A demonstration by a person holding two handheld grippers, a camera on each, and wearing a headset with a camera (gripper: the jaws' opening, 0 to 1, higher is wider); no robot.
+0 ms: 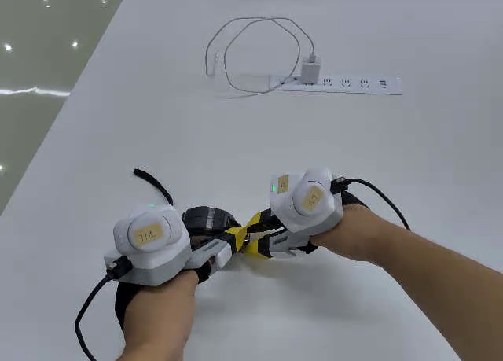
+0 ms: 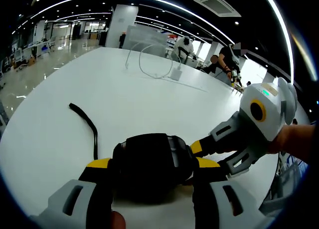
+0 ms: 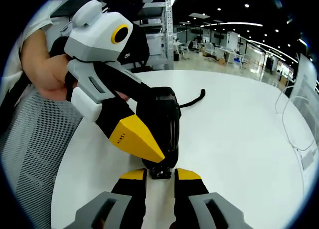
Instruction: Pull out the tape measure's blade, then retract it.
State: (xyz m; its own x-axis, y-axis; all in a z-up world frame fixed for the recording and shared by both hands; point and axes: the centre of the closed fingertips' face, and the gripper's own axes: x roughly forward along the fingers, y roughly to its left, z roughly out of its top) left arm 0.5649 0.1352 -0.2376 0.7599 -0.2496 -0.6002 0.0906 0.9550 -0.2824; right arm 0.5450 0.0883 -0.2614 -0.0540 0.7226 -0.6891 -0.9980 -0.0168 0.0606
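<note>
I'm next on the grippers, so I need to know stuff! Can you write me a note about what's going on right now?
Left gripper: jaws shut on the black tape measure, held low at the white table.
Right gripper: jaws pinched on the blade tip at the case's mouth.
Done: both grips are set, but no blade is drawn out yet.
Left to do: pull the blade out, then retract it.
</note>
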